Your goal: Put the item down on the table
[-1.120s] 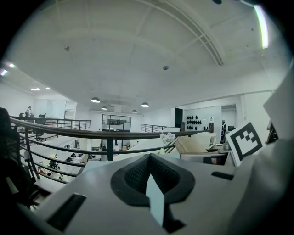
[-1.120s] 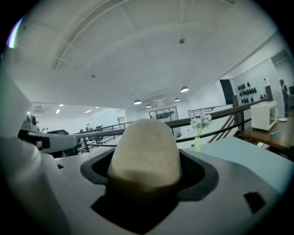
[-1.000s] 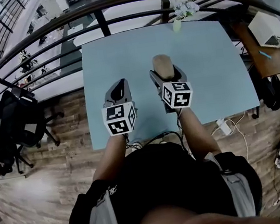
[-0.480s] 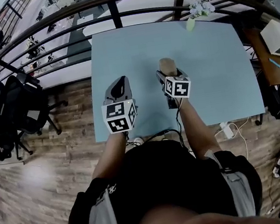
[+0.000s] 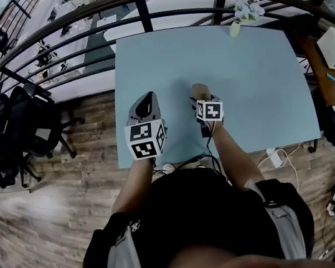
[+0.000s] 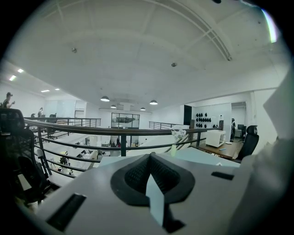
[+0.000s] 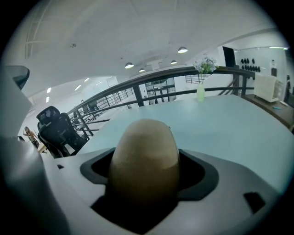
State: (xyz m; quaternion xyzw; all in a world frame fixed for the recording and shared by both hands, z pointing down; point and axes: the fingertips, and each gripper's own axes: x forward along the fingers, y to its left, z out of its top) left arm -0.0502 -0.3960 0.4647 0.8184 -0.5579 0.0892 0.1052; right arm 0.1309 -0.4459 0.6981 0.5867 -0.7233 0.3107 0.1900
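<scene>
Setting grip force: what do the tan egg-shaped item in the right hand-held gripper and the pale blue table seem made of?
Tan egg-shaped item: matte, finely speckled skin, perhaps potato or foam replica. Pale blue table: smooth, faintly glossy top, probably laminate.

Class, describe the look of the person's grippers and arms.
The left gripper and right gripper are grey with black-lined jaws, each bearing a white cube of black square markers. Black cables trail behind. The top is dark, short-sleeved.

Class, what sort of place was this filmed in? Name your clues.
Probably an open-plan office on a mezzanine: a curved railing overlooks a lower floor with desks, and black office chairs stand near the blue table.
</scene>
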